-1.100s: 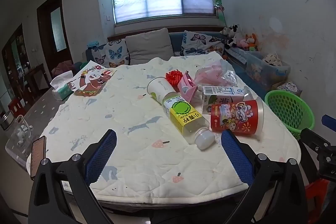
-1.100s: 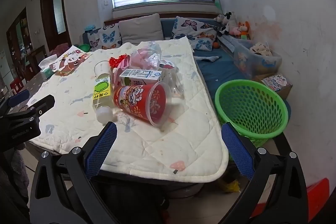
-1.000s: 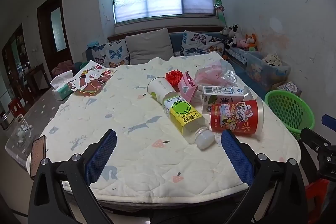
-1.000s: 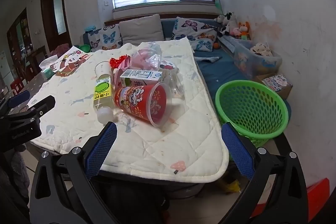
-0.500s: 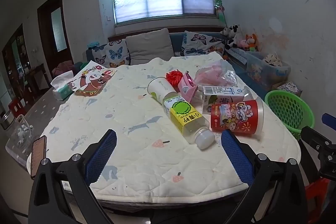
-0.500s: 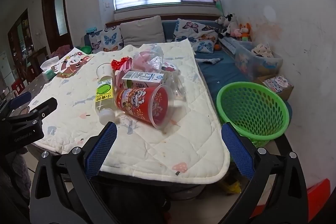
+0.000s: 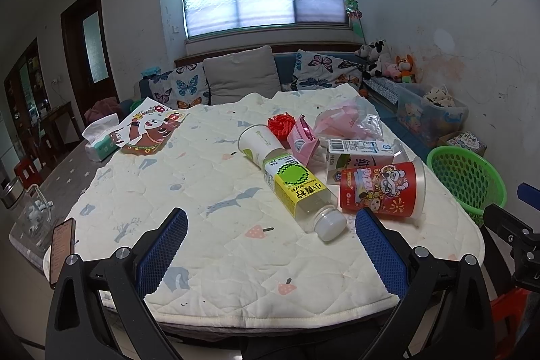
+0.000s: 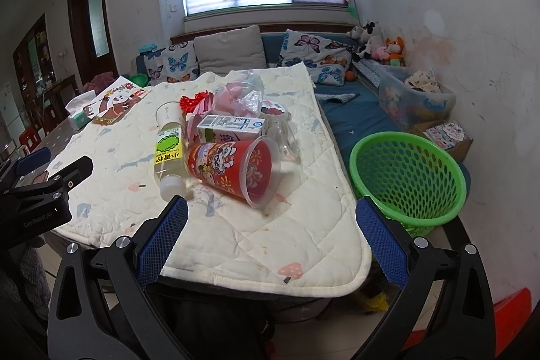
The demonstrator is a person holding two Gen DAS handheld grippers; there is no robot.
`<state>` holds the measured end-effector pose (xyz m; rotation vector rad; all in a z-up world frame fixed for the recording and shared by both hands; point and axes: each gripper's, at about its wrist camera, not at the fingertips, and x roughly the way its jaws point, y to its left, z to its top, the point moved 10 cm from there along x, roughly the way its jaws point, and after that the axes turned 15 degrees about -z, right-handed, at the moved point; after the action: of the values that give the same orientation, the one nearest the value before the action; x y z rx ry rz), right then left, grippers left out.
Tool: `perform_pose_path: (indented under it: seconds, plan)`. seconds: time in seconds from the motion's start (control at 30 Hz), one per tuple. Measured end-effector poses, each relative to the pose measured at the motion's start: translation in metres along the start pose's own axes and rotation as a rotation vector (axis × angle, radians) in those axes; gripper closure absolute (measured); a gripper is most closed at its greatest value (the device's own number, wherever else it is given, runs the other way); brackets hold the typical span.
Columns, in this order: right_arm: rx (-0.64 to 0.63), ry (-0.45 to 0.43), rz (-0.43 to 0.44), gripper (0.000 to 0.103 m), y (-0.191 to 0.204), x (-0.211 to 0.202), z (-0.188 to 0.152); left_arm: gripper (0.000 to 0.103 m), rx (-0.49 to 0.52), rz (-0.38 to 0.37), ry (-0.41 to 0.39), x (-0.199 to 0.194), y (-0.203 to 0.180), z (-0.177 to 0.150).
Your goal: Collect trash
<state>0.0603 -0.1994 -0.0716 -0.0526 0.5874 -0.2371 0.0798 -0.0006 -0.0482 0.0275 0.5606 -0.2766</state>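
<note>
Left gripper spread wide, empty, low at table's near edge. Right gripper also spread, empty, hovering at near corner of quilted table cover. Trash pile at 12 o'clock from right gripper: one red plastic cup on its side, mouth toward 4 o'clock; one lime drink bottle lying, touching cup at 9 o'clock; one milk carton just behind; one clear plastic bag farther back. One green basket on floor at 2 o'clock, off the table.
</note>
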Motion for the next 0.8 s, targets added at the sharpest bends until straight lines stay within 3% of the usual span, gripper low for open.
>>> perform_pose_path:
  seconds: [0.8]
  plan:
    - [0.002,0.017,0.012,0.004,0.001,0.011,-0.005,0.006,-0.004,0.003,0.006,0.008,0.01,-0.001]
